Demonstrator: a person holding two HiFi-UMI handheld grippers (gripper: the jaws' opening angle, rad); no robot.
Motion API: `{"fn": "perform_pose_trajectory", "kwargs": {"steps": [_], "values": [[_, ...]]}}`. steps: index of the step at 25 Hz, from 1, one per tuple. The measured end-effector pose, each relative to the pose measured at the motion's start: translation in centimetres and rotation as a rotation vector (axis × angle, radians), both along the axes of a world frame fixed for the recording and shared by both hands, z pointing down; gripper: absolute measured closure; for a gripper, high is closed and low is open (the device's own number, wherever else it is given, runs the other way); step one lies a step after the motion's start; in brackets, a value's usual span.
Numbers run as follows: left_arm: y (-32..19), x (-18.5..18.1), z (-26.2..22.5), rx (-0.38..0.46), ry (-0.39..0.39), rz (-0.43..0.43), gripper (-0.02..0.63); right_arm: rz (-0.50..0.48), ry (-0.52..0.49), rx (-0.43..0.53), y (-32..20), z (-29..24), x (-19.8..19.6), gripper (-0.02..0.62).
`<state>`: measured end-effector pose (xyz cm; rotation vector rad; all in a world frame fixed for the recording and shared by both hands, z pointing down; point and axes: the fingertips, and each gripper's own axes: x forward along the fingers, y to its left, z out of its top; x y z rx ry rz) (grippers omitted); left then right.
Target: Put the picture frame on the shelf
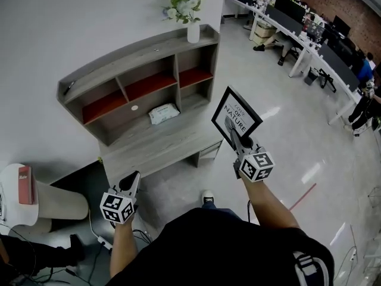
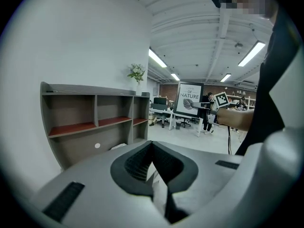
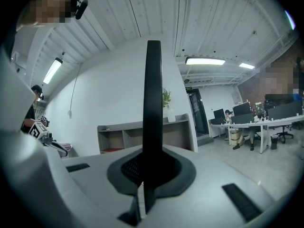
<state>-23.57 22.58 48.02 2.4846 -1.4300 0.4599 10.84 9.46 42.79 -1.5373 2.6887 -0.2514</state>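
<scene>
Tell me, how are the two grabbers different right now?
The right gripper pinches the picture frame, which stands upright between its fingers. The left gripper pinches nothing, and its fingers are closed on each other. In the head view the right gripper is past the shelf's right end, while the left gripper is before its left part. Both are shut, and both carry a marker cube.

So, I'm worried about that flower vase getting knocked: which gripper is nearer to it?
Right, it seems. The right gripper, shut on the picture frame, is off the shelf's end where the vase stands; the left gripper sits farther back, by the desk's front edge.
</scene>
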Motion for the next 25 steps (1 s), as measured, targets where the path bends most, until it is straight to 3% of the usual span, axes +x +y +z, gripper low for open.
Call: {"fn": "perform_pose_trajectory", "kwargs": {"steps": [25], "values": [[-10.4, 3.2, -0.5, -0.01, -0.038, -0.024, 0.588, -0.005, 0.002, -0.064, -11.2, 3.3, 4.0, 0.572]]}}
